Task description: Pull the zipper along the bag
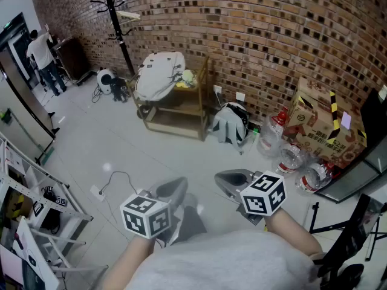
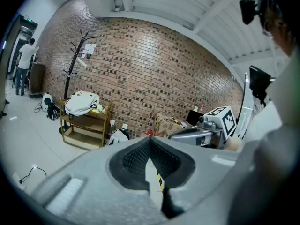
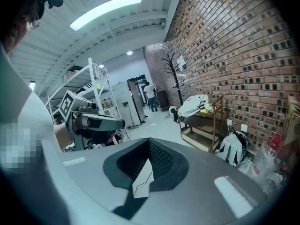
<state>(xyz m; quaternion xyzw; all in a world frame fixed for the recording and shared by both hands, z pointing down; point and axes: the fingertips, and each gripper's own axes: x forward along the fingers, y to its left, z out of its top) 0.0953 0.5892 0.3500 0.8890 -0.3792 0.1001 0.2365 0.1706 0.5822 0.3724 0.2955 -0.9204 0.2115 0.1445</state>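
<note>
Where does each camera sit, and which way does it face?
Head view: on the person's head, facing steeply down at the floor; shows the forearms, left hand-held gripper, right hand-held gripper.
Left gripper view: on the left hand-held gripper, facing along its shut jaws toward the brick wall; shows the right hand-held gripper.
Right gripper view: on the right hand-held gripper, along its shut jaws, brick wall at right; shows the left hand-held gripper.
All three share the wooden shelf.

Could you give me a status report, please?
Left gripper, right gripper: jaws shut, empty. Pale fabric backpack on wooden shelf unit, far off, untouched. Second grey-white backpack on grey floor.
</note>
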